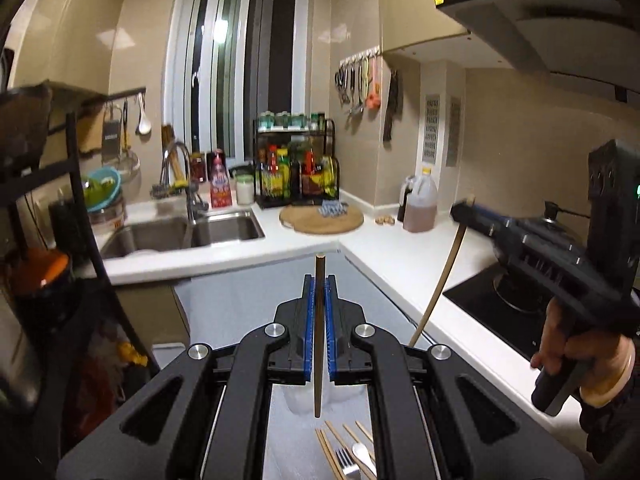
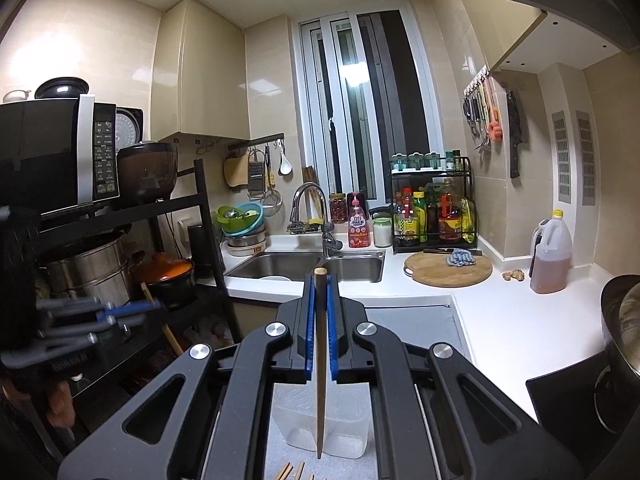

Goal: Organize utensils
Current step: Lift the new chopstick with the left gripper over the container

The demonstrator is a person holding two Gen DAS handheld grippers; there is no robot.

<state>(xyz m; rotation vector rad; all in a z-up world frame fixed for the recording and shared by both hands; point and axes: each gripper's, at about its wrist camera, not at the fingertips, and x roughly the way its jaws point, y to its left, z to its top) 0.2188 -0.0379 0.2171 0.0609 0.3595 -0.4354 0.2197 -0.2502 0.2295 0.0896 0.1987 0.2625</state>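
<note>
Each tool is clamped shut on one upright chopstick: left tool (image 1: 319, 280), right tool (image 2: 320, 280). The clear container (image 2: 320, 420) sits on the tabletop directly below the right chopstick (image 2: 320, 360), its long axis pointing down into it. The right hand looks nearer.

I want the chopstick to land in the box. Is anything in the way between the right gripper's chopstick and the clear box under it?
Nothing visible blocks it. The right gripper holds its chopstick upright, tip hanging over the open clear container, with only air between them.
</note>
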